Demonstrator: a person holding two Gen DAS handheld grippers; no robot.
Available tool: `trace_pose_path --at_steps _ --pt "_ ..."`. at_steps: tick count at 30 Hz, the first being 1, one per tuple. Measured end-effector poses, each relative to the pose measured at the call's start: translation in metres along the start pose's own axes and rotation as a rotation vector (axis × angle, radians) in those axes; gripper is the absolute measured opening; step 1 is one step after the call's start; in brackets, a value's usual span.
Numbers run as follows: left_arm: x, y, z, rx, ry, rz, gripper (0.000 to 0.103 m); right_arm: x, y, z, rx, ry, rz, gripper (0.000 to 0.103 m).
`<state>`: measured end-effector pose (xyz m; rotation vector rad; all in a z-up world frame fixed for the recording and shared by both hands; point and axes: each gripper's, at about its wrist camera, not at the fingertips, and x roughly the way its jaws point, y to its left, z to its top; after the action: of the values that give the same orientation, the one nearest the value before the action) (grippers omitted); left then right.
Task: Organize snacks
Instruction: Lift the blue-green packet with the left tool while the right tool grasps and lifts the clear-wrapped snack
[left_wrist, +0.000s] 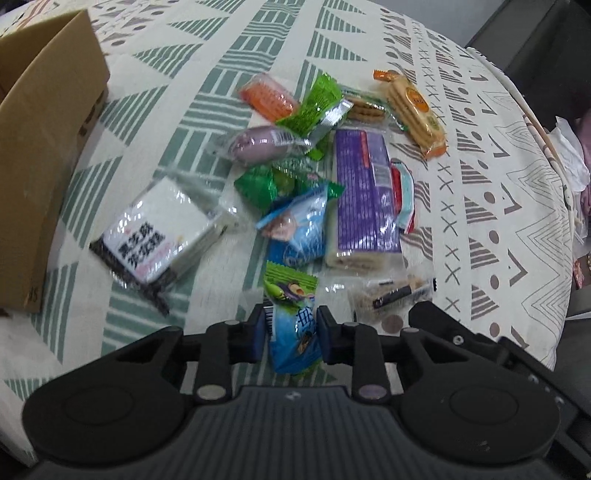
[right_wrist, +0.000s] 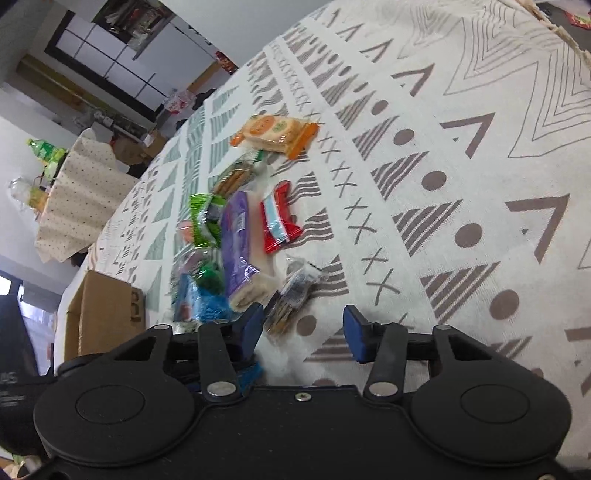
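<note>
Fingers of our left gripper (left_wrist: 290, 330) are clamped on a small blue-and-green foil snack packet (left_wrist: 293, 332), their blue pads pressing its sides low in the left wrist view. We judge it light, crinkly and slippery, so a grip across the puffed middle suits it better than the crimped ends. Beyond it the rest of the pile lies on the patterned tablecloth (left_wrist: 498, 184): a long purple-wrapped cake roll (left_wrist: 364, 195), a white wafer pack with black print (left_wrist: 155, 236), and an orange-ended clear pack of biscuits (left_wrist: 413, 110), likely brittle. An open brown cardboard box (left_wrist: 40, 147) stands at the left, near the pile.

From the right wrist view, our right gripper (right_wrist: 303, 328) has its fingers apart, nothing pressed between them. A clear sachet with dark print (right_wrist: 295, 295) lies just ahead of the left finger; we judge it thin and floppy, best pinched across its width.
</note>
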<state>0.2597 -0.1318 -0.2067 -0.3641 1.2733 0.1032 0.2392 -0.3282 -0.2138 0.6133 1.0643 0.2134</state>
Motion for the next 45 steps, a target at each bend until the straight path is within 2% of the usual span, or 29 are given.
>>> trace_pose_path --at_steps 5,9,16,18,19,21,28,30,36,45 --pt "-0.003 0.001 0.004 0.037 0.002 -0.020 0.027 0.011 0.000 0.002 -0.006 0.015 0.022 0.040" --pt "-0.012 0.004 0.004 0.095 -0.033 -0.042 0.027 0.016 0.003 0.003 -0.008 -0.002 0.017 0.040" --pt "-0.025 0.007 0.012 0.052 -0.083 -0.112 0.027 0.026 0.013 0.006 -0.056 -0.054 -0.014 0.040" --pt "-0.030 0.005 0.011 0.067 -0.108 -0.110 0.027 0.027 0.014 0.007 -0.068 -0.060 -0.022 0.033" --pt "-0.033 0.005 0.011 0.081 -0.128 -0.103 0.027 0.027 0.014 0.006 -0.070 -0.060 -0.024 0.026" --pt "-0.038 0.006 0.011 0.086 -0.149 -0.104 0.027 0.027 0.012 0.006 -0.058 -0.047 -0.026 0.023" --pt "-0.062 0.014 0.011 0.078 -0.170 -0.154 0.027 -0.004 0.021 0.000 -0.031 -0.041 -0.030 0.018" --pt "-0.077 0.015 0.007 0.099 -0.219 -0.142 0.027 -0.015 0.028 -0.002 -0.056 -0.050 -0.048 0.018" --pt "-0.112 0.031 0.004 0.086 -0.294 -0.174 0.027 -0.037 0.042 -0.006 -0.071 -0.069 -0.078 0.018" --pt "-0.126 0.061 -0.001 0.054 -0.302 -0.217 0.027 -0.050 0.057 -0.017 -0.018 -0.113 -0.070 0.018"
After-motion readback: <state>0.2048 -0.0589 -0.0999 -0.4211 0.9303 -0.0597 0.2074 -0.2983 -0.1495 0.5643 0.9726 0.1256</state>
